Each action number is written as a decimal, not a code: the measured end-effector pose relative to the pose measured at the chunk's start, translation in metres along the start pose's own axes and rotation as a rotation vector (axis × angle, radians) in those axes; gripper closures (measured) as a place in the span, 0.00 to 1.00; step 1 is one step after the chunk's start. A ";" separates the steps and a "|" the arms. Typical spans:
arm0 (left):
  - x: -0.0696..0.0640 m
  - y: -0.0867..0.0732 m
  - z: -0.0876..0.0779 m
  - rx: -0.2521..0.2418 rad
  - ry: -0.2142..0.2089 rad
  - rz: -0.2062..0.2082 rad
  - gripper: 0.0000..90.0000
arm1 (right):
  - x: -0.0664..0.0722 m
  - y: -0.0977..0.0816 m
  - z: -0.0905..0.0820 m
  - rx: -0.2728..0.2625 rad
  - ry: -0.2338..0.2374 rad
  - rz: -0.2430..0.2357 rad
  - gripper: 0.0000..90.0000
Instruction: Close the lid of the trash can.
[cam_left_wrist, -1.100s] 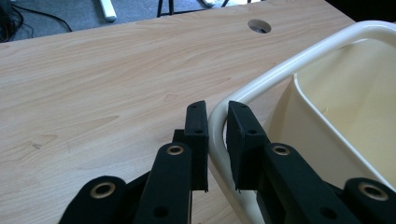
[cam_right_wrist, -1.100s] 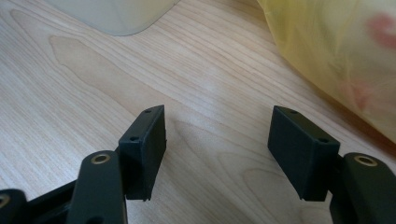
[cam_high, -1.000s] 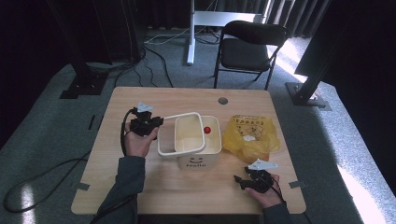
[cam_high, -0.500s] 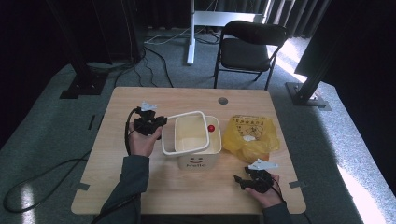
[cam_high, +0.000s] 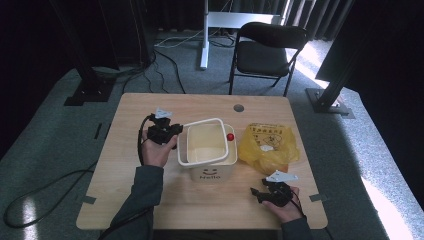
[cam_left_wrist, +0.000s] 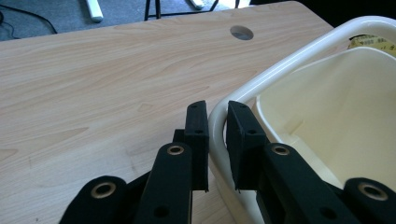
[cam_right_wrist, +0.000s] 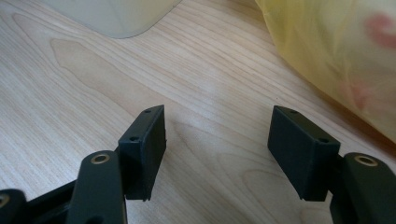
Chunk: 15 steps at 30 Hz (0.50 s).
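A cream bin (cam_high: 210, 172) marked "Hello" stands mid-table, with a red knob (cam_high: 230, 136) at its right edge. A white rim ring (cam_high: 202, 121) lies over its top, set off a little to the left. My left gripper (cam_high: 175, 132) is at the ring's left side. In the left gripper view it (cam_left_wrist: 217, 109) is shut on the white ring (cam_left_wrist: 299, 51), one jaw outside and one inside. My right gripper (cam_high: 255, 191) rests near the table's front right, open. In the right gripper view it (cam_right_wrist: 217, 126) has only bare wood between its jaws.
A crumpled yellow plastic bag (cam_high: 267, 145) lies right of the bin, close ahead of the right gripper (cam_right_wrist: 336, 51). The wooden table (cam_high: 150, 210) has a round cable hole (cam_high: 238, 107) at the back. A black chair (cam_high: 267, 50) stands behind the table.
The white ring has shifted slightly to the right over the bin with my left gripper on it. The right gripper has kept still.
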<state>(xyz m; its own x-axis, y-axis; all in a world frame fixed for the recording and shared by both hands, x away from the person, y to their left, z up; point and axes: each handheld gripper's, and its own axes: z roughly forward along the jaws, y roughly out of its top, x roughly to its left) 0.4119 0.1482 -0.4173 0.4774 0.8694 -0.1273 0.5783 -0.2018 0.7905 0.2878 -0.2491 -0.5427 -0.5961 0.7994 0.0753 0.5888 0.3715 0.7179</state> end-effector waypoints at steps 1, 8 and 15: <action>0.000 0.000 0.000 -0.001 -0.002 0.000 0.89 | 0.000 0.000 0.000 0.000 0.000 0.000 0.40; 0.000 0.002 0.003 -0.003 -0.017 0.008 0.89 | 0.000 0.000 0.000 -0.001 0.002 0.001 0.40; -0.002 0.003 0.005 -0.009 -0.026 0.014 0.89 | 0.000 0.000 0.000 -0.001 0.002 0.001 0.40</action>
<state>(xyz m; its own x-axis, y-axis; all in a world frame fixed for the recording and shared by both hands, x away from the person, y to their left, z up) 0.4156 0.1439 -0.4175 0.5025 0.8544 -0.1318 0.5655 -0.2096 0.7976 0.2880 -0.2494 -0.5427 -0.5969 0.7986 0.0771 0.5885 0.3704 0.7187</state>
